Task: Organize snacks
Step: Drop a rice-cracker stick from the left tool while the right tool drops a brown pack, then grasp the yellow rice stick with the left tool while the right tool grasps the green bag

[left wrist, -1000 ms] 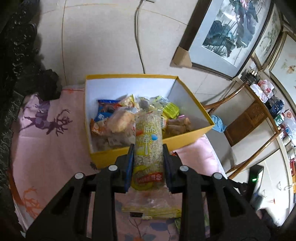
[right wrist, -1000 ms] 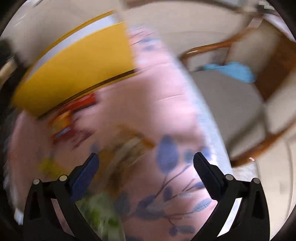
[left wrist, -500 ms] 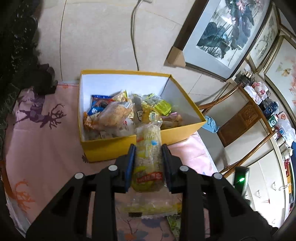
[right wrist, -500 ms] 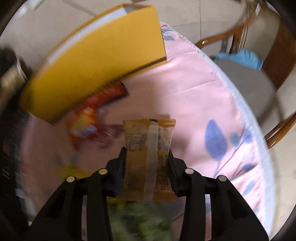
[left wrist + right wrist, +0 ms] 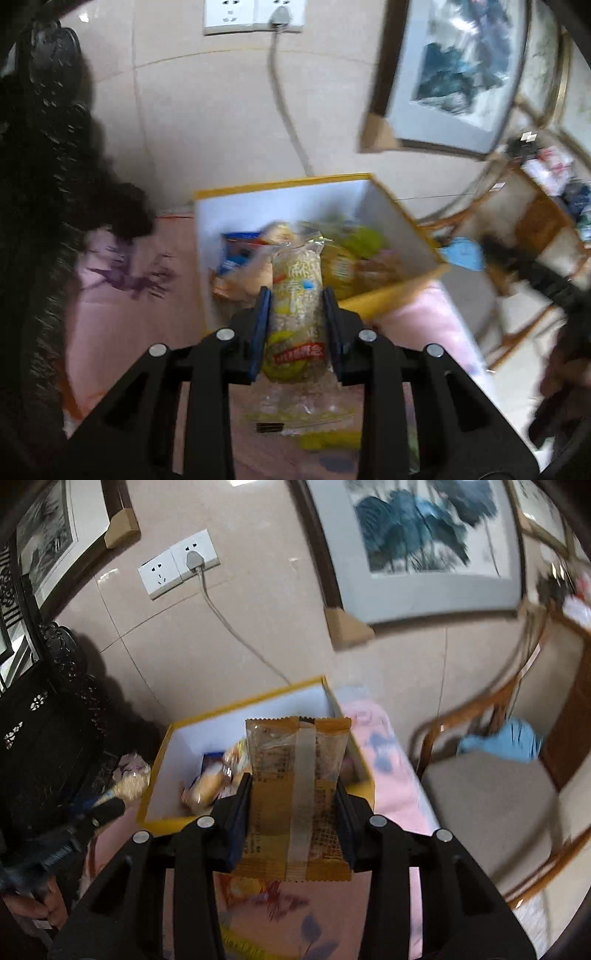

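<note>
A clear packet of puffed-grain bar [image 5: 295, 280] with a yellow-green label sits clamped in my left gripper [image 5: 296, 302], which is shut on it just above the near wall of the yellow box [image 5: 391, 291]. Several snack packets lie in the box's white inside. In the right wrist view my right gripper [image 5: 293, 784] is shut on a flat orange packet [image 5: 295, 760] with a pale seam down its middle, held in the air before the same yellow box [image 5: 221, 731]. The packet hides part of the box's contents.
The box stands on a pink patterned tablecloth [image 5: 122, 317] against a tiled wall with a socket and cable [image 5: 192, 559]. Framed paintings [image 5: 424, 554] lean there. A wooden chair with a blue cloth [image 5: 506, 738] is at right, dark carved furniture [image 5: 44, 738] at left. Loose packets [image 5: 299, 410] lie under the grippers.
My right gripper closed on the orange packet on the cloth and lifted it up toward the box. My left gripper tilted upward, still gripping the grain bar.
</note>
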A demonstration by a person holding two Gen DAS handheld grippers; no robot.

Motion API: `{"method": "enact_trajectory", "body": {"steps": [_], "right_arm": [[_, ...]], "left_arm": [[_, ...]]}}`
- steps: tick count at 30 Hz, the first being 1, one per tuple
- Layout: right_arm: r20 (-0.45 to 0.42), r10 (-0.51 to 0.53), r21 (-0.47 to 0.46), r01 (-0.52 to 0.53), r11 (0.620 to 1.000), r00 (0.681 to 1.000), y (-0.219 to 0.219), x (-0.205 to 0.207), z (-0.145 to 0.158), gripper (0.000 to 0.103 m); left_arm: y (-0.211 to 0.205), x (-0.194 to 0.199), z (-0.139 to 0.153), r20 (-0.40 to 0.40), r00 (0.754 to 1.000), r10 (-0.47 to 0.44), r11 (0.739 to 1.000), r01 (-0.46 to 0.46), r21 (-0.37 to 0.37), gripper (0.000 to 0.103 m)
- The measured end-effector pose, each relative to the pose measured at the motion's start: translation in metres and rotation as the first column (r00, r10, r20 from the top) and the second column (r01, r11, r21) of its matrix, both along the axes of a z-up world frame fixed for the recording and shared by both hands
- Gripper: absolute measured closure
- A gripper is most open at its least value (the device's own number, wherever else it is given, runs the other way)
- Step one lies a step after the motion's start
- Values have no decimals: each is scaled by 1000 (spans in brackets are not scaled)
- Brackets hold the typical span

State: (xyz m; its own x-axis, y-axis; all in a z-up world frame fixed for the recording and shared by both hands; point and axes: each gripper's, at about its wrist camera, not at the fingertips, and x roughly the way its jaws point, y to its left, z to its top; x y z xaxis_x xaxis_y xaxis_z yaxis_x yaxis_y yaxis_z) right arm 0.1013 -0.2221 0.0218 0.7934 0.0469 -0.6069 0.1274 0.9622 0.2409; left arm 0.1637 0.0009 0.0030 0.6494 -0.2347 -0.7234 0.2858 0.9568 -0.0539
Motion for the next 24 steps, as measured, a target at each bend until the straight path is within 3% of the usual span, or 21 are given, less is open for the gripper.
{"method": "enact_trajectory", "body": {"steps": [2,5,9,11,13,14,16,18,24], "right_arm": [[5,16,-29,-16,999,1000,-3,15,0,62],[-1,43,-19,-43,999,999,-3,43,-7,62],[14,79,-15,-79,997,997,6,69,-14,62],[-5,99,-4,-99,995,995,7,86,-19,60],[-73,129,-45,-132,990,989,14,104,-23,25],[-85,130,-70,-136,988,988,16,105,-24,1],[-67,131,-85,-136,987,989,18,95,-19,1],[-66,125,-87,-130,988,990,17,77,-12,1],[-65,119,-116,-126,985,991,22,14,13,1]], "left_arm": [[0,15,-7,-7,1000,27,1000,-27,9,75],[6,37,-13,-42,999,32,995,-36,-92,75],[-1,66,-19,-22,999,34,997,-36,-69,75],[-1,78,-22,-51,998,19,993,-25,-111,69],[-1,88,-23,-42,996,77,993,-81,-85,2],[0,88,-22,-4,992,126,991,-126,-52,2],[0,84,-19,52,979,196,979,-198,40,2],[3,78,-17,51,978,200,976,-204,73,2],[26,33,4,25,975,220,975,-220,9,2]]}}
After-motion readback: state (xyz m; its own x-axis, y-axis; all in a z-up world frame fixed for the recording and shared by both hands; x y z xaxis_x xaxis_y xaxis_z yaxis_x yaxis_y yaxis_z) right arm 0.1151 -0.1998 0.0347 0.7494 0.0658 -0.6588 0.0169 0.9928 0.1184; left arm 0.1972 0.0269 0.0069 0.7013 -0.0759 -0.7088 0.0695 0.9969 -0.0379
